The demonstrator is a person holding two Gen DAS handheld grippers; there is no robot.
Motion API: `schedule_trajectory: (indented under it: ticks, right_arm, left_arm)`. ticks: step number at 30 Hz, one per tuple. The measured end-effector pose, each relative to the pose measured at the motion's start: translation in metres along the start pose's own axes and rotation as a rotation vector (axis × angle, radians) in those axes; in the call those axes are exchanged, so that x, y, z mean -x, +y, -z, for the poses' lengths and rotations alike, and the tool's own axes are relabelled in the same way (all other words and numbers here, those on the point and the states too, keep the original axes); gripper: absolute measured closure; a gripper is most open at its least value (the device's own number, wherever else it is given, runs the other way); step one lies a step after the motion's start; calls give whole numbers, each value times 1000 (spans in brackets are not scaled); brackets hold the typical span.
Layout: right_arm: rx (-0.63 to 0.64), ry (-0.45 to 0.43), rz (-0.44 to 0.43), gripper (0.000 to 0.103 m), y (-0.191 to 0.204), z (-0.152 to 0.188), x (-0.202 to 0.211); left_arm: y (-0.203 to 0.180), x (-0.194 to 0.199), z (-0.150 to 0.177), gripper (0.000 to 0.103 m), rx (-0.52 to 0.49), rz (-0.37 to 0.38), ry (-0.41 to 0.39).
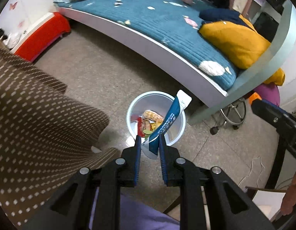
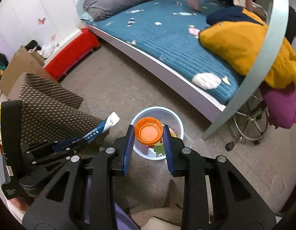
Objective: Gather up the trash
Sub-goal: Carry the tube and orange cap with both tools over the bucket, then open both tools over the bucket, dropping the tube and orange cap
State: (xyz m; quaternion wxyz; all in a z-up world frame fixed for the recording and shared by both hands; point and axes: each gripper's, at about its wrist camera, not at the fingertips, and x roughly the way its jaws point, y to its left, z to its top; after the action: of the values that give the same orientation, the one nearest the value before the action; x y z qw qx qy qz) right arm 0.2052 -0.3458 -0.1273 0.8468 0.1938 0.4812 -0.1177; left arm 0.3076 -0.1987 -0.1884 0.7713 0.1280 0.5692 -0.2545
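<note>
Left gripper (image 1: 149, 140) clamps blue sachet (image 1: 172, 117), right gripper (image 2: 148, 134) clamps orange cap (image 2: 148, 131); centre both over bin (image 1: 181, 132) before releasing.

Black left gripper (image 1: 149, 140) and right gripper (image 2: 148, 129), blue ribbed pads, silver rivets, lilac clothing

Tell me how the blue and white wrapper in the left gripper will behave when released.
The wrapper looks thin and light, so it would likely flutter. It stands fairly straight beyond the left gripper, suggesting some stiffness. It may catch on the bin rim.
</note>
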Motion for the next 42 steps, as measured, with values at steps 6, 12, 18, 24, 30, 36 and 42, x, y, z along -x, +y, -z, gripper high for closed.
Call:
schedule_trajectory:
  ticks: [6,12,18,24,30,36,42]
  right_arm:
    - [-46,20,31,73,-17,-2,-8]
    - [-38,44,35,73,-13,-6,-19]
    - [30,90,-12,73,19,-12,-45]
    - [52,65,18,15,45,-23,-49]
    - [35,59,32,15,38,-16,-45]
    - [18,83,46,15,30,0,-41]
    - [13,69,54,15,28,9,-30]
  left_arm:
    - [-22,-6,-17,48,-22,37,-46]
    - [-6,-2,-13,49,-10,-13,-44]
    - [34,20,-4,49,69,-74,-80]
    - [61,40,4,49,129,-112,-113]
    - [64,44,7,49,139,-104,-120]
    - [56,44,13,49,127,-93,-124]
    - [51,54,20,49,114,-94,-147]
